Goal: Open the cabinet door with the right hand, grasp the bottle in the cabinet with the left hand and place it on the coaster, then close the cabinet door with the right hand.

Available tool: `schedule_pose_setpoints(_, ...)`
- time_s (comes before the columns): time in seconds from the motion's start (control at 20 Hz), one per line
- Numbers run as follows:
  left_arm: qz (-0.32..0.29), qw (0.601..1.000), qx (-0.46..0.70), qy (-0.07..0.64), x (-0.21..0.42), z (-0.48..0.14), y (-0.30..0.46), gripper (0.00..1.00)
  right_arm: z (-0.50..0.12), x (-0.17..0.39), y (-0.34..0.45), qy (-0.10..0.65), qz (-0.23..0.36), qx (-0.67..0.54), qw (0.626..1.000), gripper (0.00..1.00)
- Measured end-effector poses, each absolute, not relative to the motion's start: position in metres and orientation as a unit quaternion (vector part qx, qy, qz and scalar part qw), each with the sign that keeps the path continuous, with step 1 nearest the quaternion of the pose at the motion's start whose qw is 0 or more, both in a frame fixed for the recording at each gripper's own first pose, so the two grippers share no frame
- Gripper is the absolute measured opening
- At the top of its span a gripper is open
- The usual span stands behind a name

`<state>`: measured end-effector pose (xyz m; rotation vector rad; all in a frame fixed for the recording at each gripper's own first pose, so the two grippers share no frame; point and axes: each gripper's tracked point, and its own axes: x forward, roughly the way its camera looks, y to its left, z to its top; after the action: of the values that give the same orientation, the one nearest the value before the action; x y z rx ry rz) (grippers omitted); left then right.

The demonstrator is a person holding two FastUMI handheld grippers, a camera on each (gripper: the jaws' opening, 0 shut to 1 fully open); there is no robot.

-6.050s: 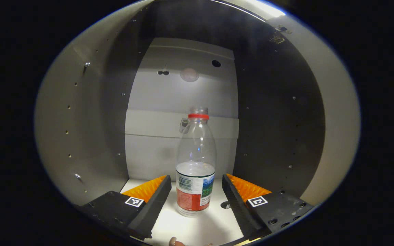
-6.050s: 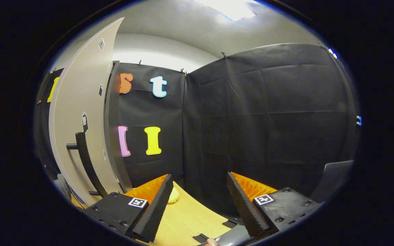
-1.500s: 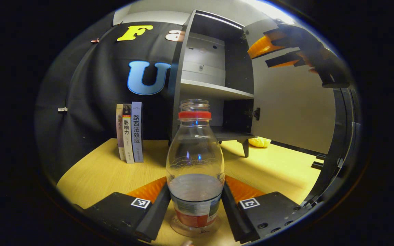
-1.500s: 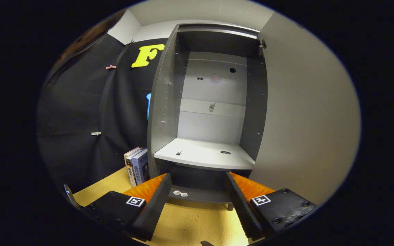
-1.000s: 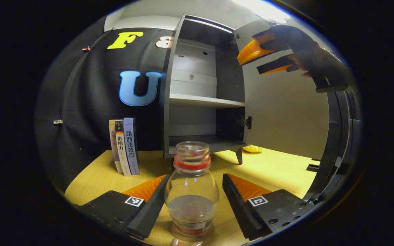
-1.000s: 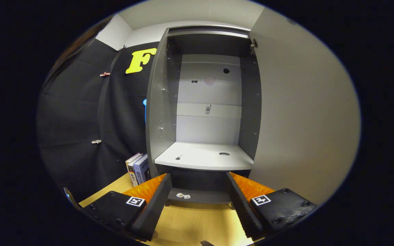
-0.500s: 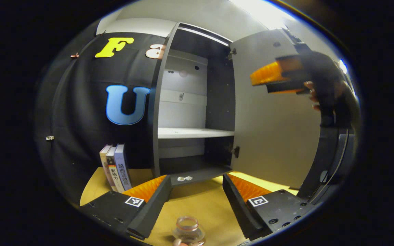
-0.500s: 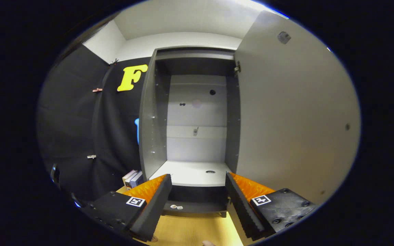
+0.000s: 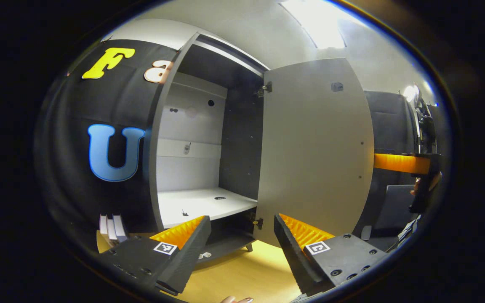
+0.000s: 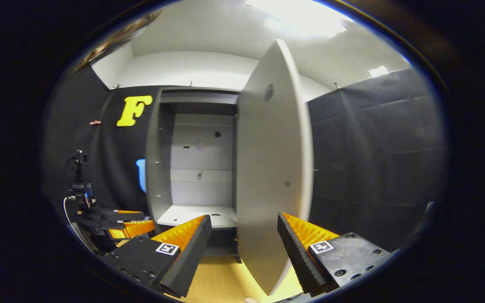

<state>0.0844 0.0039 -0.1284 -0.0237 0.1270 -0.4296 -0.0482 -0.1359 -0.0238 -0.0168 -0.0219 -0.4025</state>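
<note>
The cabinet door (image 10: 270, 168) is standing ajar between the spread fingers of the right tool (image 10: 244, 248); closing remains (left tool (image 9: 240, 248) gaping, holding nothing).

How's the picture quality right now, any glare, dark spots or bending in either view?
Left gripper view: ceiling light blows out; cabinet door bows from fisheye; cabinet interior is lit at the back, dark along its right wall. Right gripper view: similar ceiling glare, door edge curved, left gripper dim.
</note>
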Motion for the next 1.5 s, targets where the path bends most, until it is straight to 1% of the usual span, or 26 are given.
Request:
schedule_pose_setpoints(0.05, -0.215, 0.975, -0.014, 0.062, 0.090, -0.129, -0.002, 0.95, -0.022, -0.061, -0.154, -0.014, -0.225, -0.004, 0.974, 0.96)
schedule_pose_setpoints(0.1, -0.219, 0.973, -0.016, 0.066, 0.094, -0.132, -0.010, 0.93, -0.021, -0.072, -0.171, -0.018, -0.248, 0.006, 0.969, 0.99)
schedule_pose_setpoints(0.15, -0.223, 0.972, -0.021, 0.071, 0.098, -0.135, -0.019, 0.95, -0.019, -0.080, -0.186, -0.023, -0.264, 0.019, 0.964, 0.99)
schedule_pose_setpoints(0.2, -0.228, 0.970, -0.030, 0.076, 0.100, -0.140, -0.028, 0.93, -0.018, -0.086, -0.200, -0.026, -0.274, 0.032, 0.961, 0.95)
schedule_pose_setpoints(0.25, -0.232, 0.969, -0.040, 0.080, 0.102, -0.140, -0.036, 0.95, -0.019, -0.086, -0.213, -0.028, -0.279, 0.039, 0.959, 0.95)
schedule_pose_setpoints(0.3, -0.233, 0.968, -0.048, 0.081, 0.105, -0.141, -0.043, 0.95, -0.020, -0.088, -0.225, -0.027, -0.284, 0.040, 0.957, 0.89)
schedule_pose_setpoints(0.35, -0.229, 0.969, -0.050, 0.081, 0.107, -0.140, -0.045, 0.95, -0.022, -0.085, -0.237, -0.026, -0.286, 0.036, 0.957, 0.89)
schedule_pose_setpoints(0.4, -0.221, 0.971, -0.048, 0.079, 0.111, -0.139, -0.048, 0.95, -0.022, -0.081, -0.245, -0.024, -0.282, 0.031, 0.959, 0.97)
schedule_pose_setpoints(0.45, -0.212, 0.973, -0.045, 0.077, 0.116, -0.137, -0.049, 0.92, -0.022, -0.077, -0.250, -0.024, -0.273, 0.028, 0.961, 0.97)
schedule_pose_setpoints(0.5, -0.203, 0.975, -0.042, 0.076, 0.120, -0.138, -0.050, 0.95, -0.021, -0.074, -0.255, -0.024, -0.259, 0.028, 0.965, 0.97)
schedule_pose_setpoints(0.65, -0.168, 0.982, -0.044, 0.071, 0.131, -0.136, -0.048, 0.95, -0.027, -0.059, -0.264, -0.006, -0.208, 0.030, 0.978, 0.97)
schedule_pose_setpoints(0.7, -0.154, 0.984, -0.050, 0.069, 0.134, -0.136, -0.047, 0.92, -0.031, -0.053, -0.262, 0.004, -0.189, 0.030, 0.982, 1.00)
schedule_pose_setpoints(0.75, -0.140, 0.986, -0.057, 0.069, 0.137, -0.137, -0.046, 0.95, -0.032, -0.047, -0.264, 0.010, -0.175, 0.028, 0.984, 0.97)
schedule_pose_setpoints(0.8, -0.127, 0.987, -0.065, 0.071, 0.138, -0.138, -0.046, 0.95, -0.031, -0.045, -0.260, 0.014, -0.157, 0.031, 0.987, 1.00)
schedule_pose_setpoints(0.9, -0.108, 0.988, -0.079, 0.076, 0.138, -0.143, -0.044, 0.95, -0.032, -0.039, -0.253, 0.021, -0.124, 0.032, 0.991, 1.00)
schedule_pose_setpoints(0.95, -0.101, 0.988, -0.085, 0.080, 0.138, -0.146, -0.043, 0.95, -0.031, -0.040, -0.248, 0.027, -0.114, 0.031, 0.993, 0.94)
schedule_pose_setpoints(1.25, -0.075, 0.991, -0.068, 0.089, 0.129, -0.151, -0.015, 0.95, -0.038, -0.031, -0.195, 0.042, -0.057, 0.056, 0.996, 0.95)
schedule_pose_setpoints(1.5, -0.057, 0.993, -0.045, 0.090, 0.100, -0.148, 0.037, 0.95, -0.041, -0.009, -0.129, 0.037, -0.015, 0.051, 0.998, 0.95)
